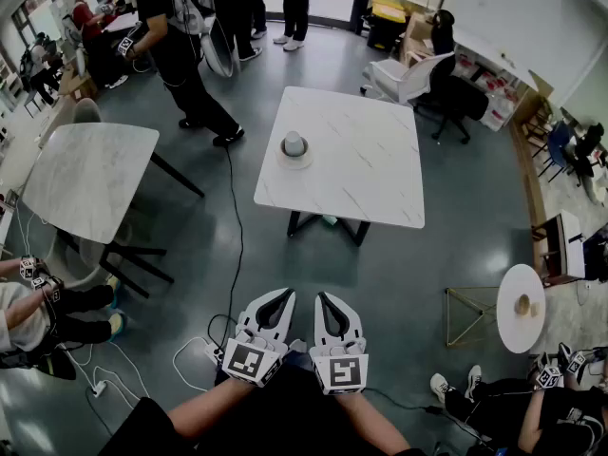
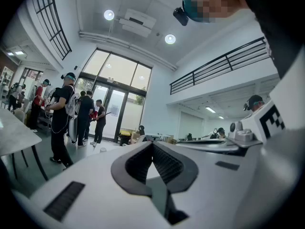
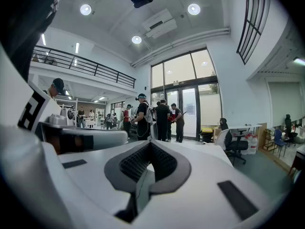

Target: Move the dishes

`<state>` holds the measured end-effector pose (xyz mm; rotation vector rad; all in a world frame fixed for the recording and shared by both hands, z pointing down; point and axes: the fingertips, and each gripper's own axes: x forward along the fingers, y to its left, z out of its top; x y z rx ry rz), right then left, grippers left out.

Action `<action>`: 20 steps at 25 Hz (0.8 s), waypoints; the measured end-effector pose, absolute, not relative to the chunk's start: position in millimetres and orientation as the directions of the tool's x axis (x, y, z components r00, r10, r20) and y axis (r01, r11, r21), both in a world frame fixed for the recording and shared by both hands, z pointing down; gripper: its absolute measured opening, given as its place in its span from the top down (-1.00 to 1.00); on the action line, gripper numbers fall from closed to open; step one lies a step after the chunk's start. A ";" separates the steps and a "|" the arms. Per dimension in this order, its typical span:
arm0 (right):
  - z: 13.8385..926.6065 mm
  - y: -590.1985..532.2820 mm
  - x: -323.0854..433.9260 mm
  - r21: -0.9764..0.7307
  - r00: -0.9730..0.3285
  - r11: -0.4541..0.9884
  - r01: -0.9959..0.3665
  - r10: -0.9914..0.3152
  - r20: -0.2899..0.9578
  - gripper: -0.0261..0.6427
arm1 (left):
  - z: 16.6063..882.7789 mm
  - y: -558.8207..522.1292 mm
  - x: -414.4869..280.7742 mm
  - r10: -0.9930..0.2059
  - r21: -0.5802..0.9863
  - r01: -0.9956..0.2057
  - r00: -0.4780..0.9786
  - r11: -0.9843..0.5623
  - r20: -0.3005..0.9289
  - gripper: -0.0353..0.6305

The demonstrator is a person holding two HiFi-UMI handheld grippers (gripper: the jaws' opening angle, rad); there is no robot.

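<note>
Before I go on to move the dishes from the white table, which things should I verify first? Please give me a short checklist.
1. Left gripper empty, jaws together: ok, but it must open before a grasp.
2. Right gripper empty, jaws together: ok, the same.
3. Dishes in view: ok, a small bowl sits on a plate on the white table.
4. Dishes within reach: not ok, floor lies between grippers and table.
5. Way safe: cannot tell, a black cable runs over the floor at the left.
6. Bowl loose on plate: cannot tell.
</note>
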<state>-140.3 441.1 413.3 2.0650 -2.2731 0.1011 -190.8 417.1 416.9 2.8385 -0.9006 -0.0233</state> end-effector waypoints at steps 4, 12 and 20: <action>422.3 450.4 -124.9 -0.046 -0.092 0.087 -0.995 -0.988 0.120 0.88 | 421.4 420.5 -186.7 -0.583 0.153 -0.581 0.811 -0.799 0.034 0.84; 430.3 441.8 -110.9 -0.088 -0.080 0.071 -0.994 -0.992 0.102 0.88 | 430.6 398.6 -178.5 -0.573 0.161 -0.575 0.817 -0.802 0.062 0.84; 446.1 385.9 -89.5 -0.077 -0.054 0.044 -0.996 -0.990 0.133 0.88 | 445.2 331.3 -151.8 -0.522 0.153 -0.525 0.851 -0.837 0.060 0.84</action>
